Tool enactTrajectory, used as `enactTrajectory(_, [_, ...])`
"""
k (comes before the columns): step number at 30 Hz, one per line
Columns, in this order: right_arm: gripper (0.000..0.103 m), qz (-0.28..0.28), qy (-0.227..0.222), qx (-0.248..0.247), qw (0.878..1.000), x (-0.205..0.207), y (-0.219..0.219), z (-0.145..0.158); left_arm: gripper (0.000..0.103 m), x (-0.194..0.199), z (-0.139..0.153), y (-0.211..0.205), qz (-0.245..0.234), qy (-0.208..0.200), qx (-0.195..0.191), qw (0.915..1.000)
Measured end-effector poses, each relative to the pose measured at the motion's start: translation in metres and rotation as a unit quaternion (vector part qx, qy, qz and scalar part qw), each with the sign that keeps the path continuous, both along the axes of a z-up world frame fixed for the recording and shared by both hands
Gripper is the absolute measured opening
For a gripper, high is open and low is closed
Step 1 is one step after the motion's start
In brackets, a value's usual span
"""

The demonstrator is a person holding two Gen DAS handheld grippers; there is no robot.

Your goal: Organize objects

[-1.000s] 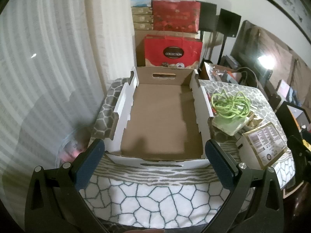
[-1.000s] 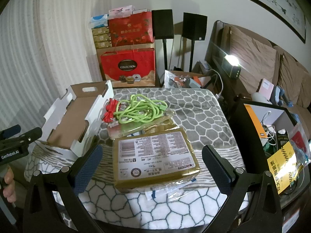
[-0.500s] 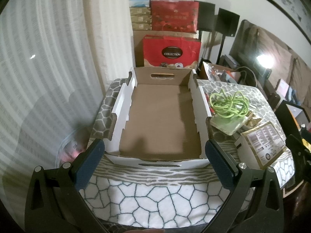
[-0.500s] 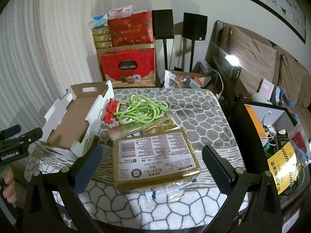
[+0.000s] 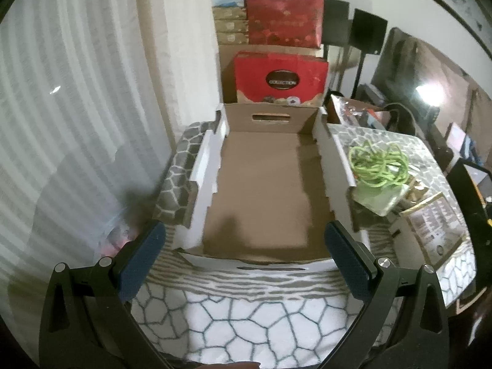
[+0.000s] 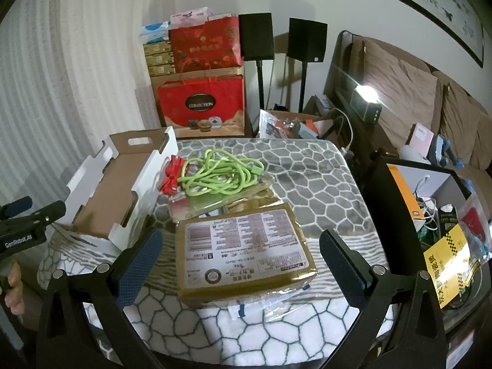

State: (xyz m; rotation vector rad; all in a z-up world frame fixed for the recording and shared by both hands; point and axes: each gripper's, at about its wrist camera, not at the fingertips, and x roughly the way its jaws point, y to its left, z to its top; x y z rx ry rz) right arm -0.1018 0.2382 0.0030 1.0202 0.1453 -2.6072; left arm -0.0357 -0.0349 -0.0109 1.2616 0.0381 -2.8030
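Observation:
An empty white cardboard tray (image 5: 335, 153) (image 6: 144, 172) with a brown floor sits on the left of the patterned table. My left gripper (image 5: 244, 253) hovers open just before its near wall. To the tray's right lies a coil of green cord (image 5: 379, 166) (image 6: 221, 175) on a clear pouch, with a red cord (image 6: 170, 176) beside it. A gold foil package with a printed label (image 6: 243, 246) (image 5: 433, 230) lies in front of the cords. My right gripper (image 6: 241, 258) stands open, its fingers either side of that package and apart from it.
Red gift bags (image 6: 201, 107) and stacked boxes stand behind the table beside two black speakers (image 6: 255, 37). A sofa (image 6: 399, 92) and an open black bin of clutter (image 6: 436, 203) lie to the right. A white curtain (image 5: 77, 107) hangs left. A person's hand (image 6: 12, 292) holds the left gripper.
The left wrist view has drifted slightly, so the tray and cords sit a little further right and back. The right gripper and the package have not moved.

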Motion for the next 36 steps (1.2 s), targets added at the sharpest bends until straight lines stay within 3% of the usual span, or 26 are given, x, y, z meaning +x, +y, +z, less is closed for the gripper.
enactTrajectory(11, [0.102, 0.056, -0.02, -0.009, 0.998, -0.016, -0.048, -0.002, 0.103, -0.024, -0.016, -0.037, 0.022, -0.008, -0.014, 0.9996])
enactTrajectory(15, [0.094, 0.084, -0.034, -0.004, 0.996, -0.021, -0.075, -0.008, 0.1, -0.034, -0.026, -0.049, 0.025, -0.017, -0.008, 0.9995])
enactTrajectory(23, [0.06, 0.122, -0.11, -0.011, 0.986, -0.042, -0.118, -0.045, 0.081, -0.046, -0.042, -0.056, 0.015, -0.041, 0.005, 0.999])
enactTrajectory(27, [0.046, 0.124, -0.147, -0.027, 0.981, -0.049, -0.124, -0.06, 0.065, -0.053, -0.052, -0.056, 0.008, -0.056, 0.012, 0.9983])
enactTrajectory(32, [0.042, 0.124, -0.164, -0.036, 0.978, -0.053, -0.127, -0.065, 0.05, -0.056, -0.058, -0.063, 0.009, -0.066, 0.035, 0.9972])
enactTrajectory(35, [0.034, 0.13, -0.183, -0.049, 0.973, -0.057, -0.13, -0.067, 0.041, -0.057, -0.063, -0.067, 0.011, -0.071, 0.066, 0.9953])
enactTrajectory(36, [0.031, 0.133, -0.189, -0.053, 0.971, -0.058, -0.132, -0.067, 0.033, -0.058, -0.065, -0.068, 0.008, -0.076, 0.075, 0.9943])
